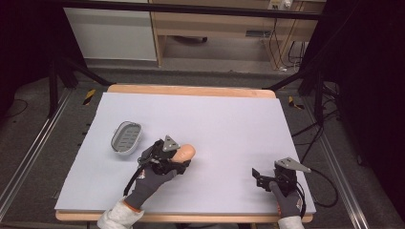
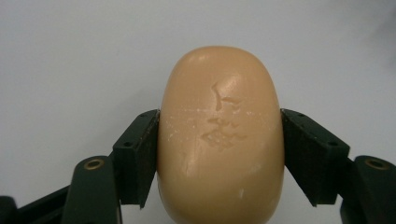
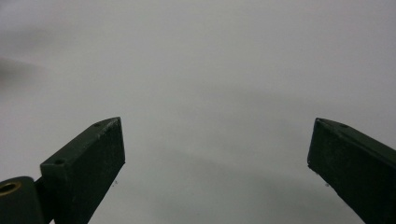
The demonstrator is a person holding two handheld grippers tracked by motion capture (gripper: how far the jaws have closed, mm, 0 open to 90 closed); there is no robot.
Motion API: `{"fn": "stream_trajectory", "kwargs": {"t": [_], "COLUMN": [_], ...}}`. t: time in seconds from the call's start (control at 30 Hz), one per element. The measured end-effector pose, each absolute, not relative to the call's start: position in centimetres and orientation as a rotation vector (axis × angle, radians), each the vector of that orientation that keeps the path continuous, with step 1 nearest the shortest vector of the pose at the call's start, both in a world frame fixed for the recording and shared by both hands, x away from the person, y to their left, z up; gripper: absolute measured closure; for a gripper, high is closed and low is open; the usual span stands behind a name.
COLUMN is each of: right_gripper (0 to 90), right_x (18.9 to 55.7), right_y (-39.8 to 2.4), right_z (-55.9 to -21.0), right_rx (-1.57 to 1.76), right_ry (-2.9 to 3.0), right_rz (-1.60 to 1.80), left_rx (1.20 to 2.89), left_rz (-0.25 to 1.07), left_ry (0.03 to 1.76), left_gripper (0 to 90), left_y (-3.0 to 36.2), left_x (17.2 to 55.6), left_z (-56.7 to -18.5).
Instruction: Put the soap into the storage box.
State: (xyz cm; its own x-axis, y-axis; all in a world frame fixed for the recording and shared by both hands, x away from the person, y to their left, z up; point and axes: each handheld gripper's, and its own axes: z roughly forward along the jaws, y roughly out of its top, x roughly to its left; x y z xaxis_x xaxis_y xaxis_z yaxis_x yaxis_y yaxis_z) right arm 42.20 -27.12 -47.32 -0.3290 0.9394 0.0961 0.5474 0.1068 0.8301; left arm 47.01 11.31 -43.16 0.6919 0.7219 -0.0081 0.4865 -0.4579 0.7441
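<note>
A tan oval bar of soap (image 1: 186, 152) lies on the pale mat, left of the middle. My left gripper (image 1: 181, 160) is shut on it; in the left gripper view both black pads press the sides of the soap (image 2: 220, 140), which has small scratches on top. A grey soap dish (image 1: 126, 137) with a slotted floor sits to the left of that hand. My right gripper (image 1: 258, 175) rests low at the front right of the mat, and in the right gripper view its jaws stand wide apart over bare mat (image 3: 205, 84) with nothing between them.
The mat covers a wooden table (image 1: 191, 89) whose edge shows at the back. Metal rails run along both sides on the floor, and cables lie at the right. Wooden furniture stands beyond the table.
</note>
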Motion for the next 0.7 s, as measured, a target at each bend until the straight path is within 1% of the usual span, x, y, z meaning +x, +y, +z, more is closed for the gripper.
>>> {"fn": "stream_trajectory", "kwargs": {"t": [0.7], "right_gripper": [4.2], "right_x": [42.2], "right_y": [-27.2], "right_z": [-47.4], "right_rx": [1.442], "right_ry": [1.93], "right_rz": [1.117], "left_rx": [2.079], "left_rz": [0.441], "left_ry": [0.975], "left_gripper": [31.1], "left_y": [15.3], "left_x": [46.5], "left_z": [-41.7]}}
